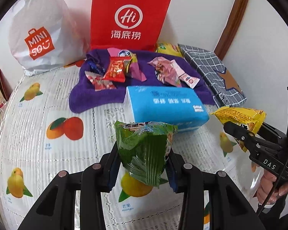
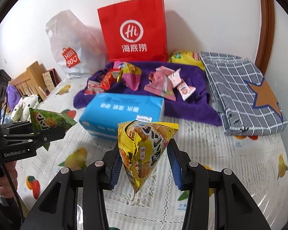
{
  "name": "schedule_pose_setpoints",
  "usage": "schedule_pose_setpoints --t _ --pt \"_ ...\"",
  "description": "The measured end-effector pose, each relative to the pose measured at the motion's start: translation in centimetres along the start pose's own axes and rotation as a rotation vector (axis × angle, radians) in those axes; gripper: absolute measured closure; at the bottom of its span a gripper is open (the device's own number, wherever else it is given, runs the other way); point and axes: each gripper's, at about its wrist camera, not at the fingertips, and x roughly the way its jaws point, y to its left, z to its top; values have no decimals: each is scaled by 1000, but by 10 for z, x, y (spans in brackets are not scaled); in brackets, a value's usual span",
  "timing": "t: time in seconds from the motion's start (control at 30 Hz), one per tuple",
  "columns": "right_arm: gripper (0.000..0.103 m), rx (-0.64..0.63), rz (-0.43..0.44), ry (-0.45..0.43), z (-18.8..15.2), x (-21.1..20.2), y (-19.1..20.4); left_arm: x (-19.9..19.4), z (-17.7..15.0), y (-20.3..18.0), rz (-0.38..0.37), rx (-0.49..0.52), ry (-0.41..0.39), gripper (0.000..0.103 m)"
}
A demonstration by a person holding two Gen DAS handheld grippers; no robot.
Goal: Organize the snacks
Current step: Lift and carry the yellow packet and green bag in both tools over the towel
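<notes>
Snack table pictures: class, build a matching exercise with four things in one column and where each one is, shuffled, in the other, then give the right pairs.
Things:
1. green snack packet
2. yellow snack packet
3. blue tissue pack
4. red paper bag

Places:
A. standing against the wall behind the purple towel
B. gripped by the right gripper
C. lying on the fruit-print tablecloth, in front of the towel
D. gripped by the left gripper

Pairs: 1-D, 2-B, 3-C, 4-A
</notes>
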Motion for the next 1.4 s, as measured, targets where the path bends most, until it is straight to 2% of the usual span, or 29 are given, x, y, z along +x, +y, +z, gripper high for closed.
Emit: schedule_pose_setpoints --t 0.5,1.4 --pt "58 -4 13 -60 42 -9 -3 -14 36 -5 -14 -14 -30 64" --pt "58 10 3 -103 86 -7 -13 -15 76 -2 -15 -24 -63 64"
